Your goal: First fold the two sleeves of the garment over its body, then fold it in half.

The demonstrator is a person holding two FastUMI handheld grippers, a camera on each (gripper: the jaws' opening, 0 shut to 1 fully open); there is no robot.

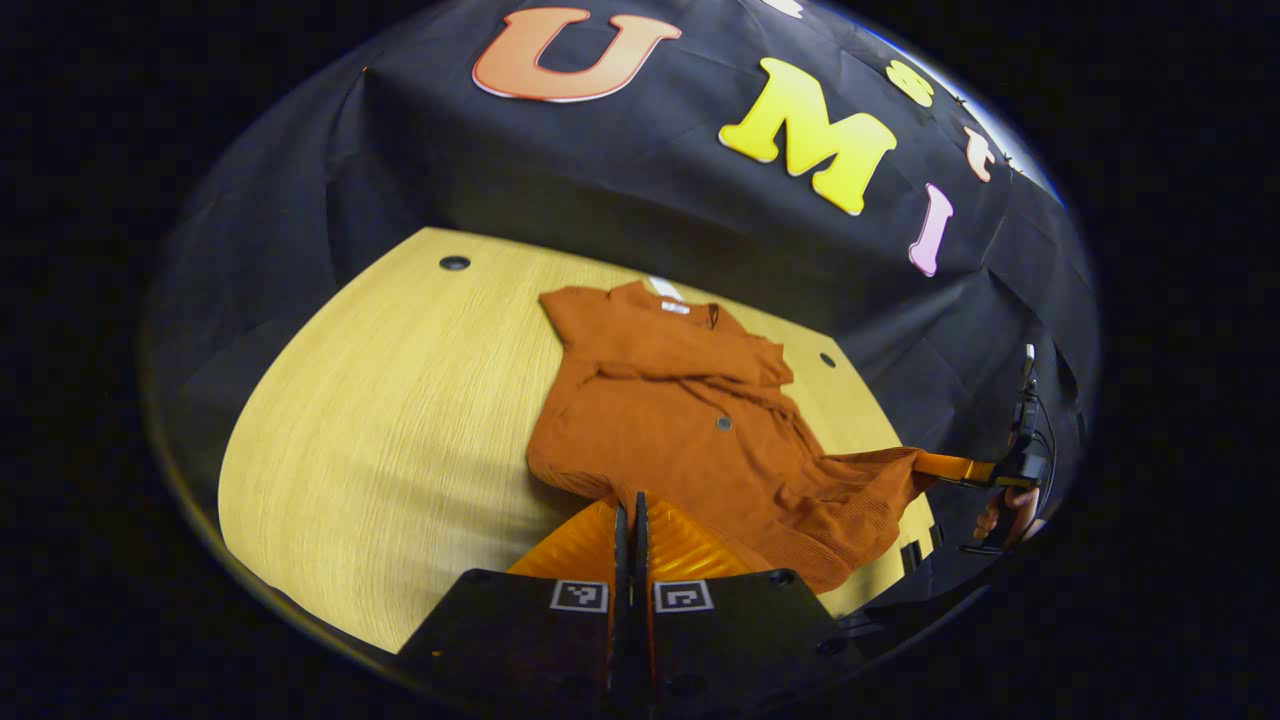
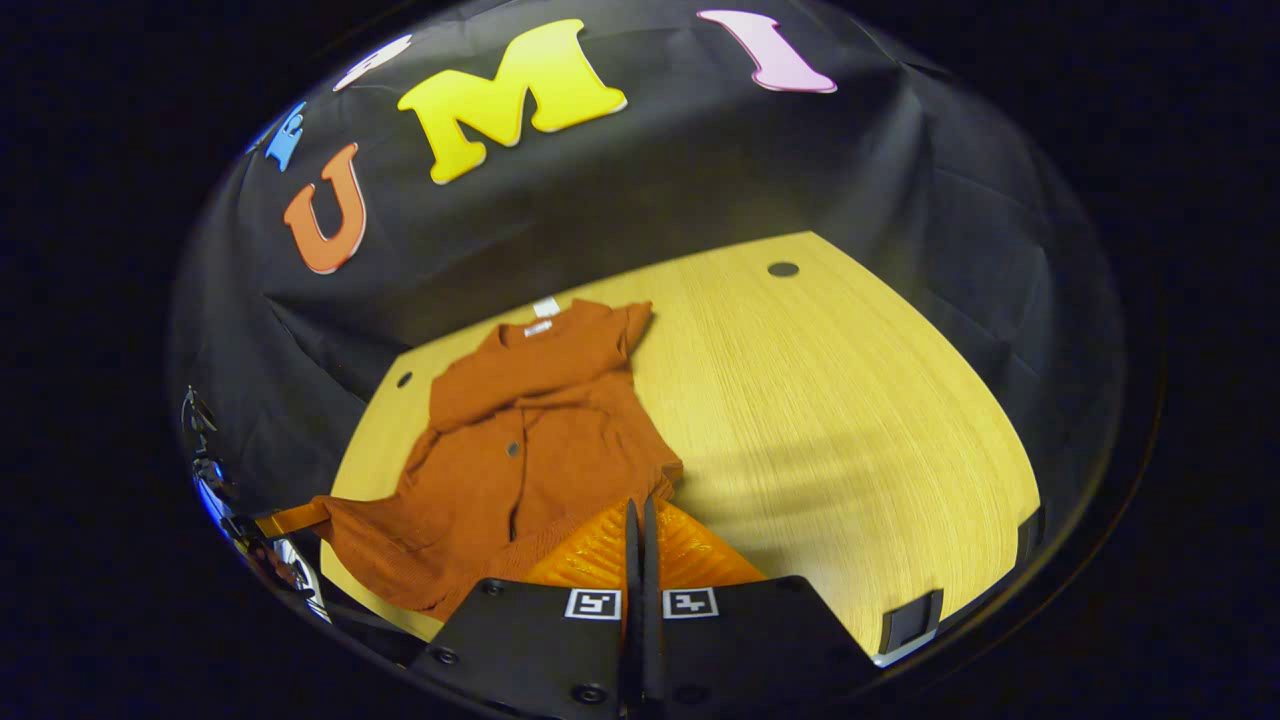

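Since both sleeves already look folded across the chest of the garment [image 1: 690, 420], w/ creases crossing near the buttons, the sleeve step seems done & the halving step looks in progress, as far as the pics allow.

Left gripper view: garment lies center frame on the wood table [image 1: 400, 430], collar toward the upper middle by the black cloth wall, hem toward the bottom. Left gripper [image 1: 629, 515] sits bottom center, fingers pressed together on the hem corner nearest it, cloth pinched between. At right edge of frame the right gripper [image 1: 965, 470], w/ a hand [image 1: 1010, 515] behind it, holds the other hem corner; that corner is pulled out & lifted off the table.

Right gripper view: garment [image 2: 530, 440] sits left of center, collar up toward the wall. Right gripper [image 2: 637, 520] bottom center, closed on the hem edge. Left gripper [image 2: 285, 522] shows at lower-left edge, clamping the far corner.

Judgement: hem is gripped at both corners; left to do is carrying it up to the collar, laying it flat, releasing. Risk: sleeves slipping out during the lift.
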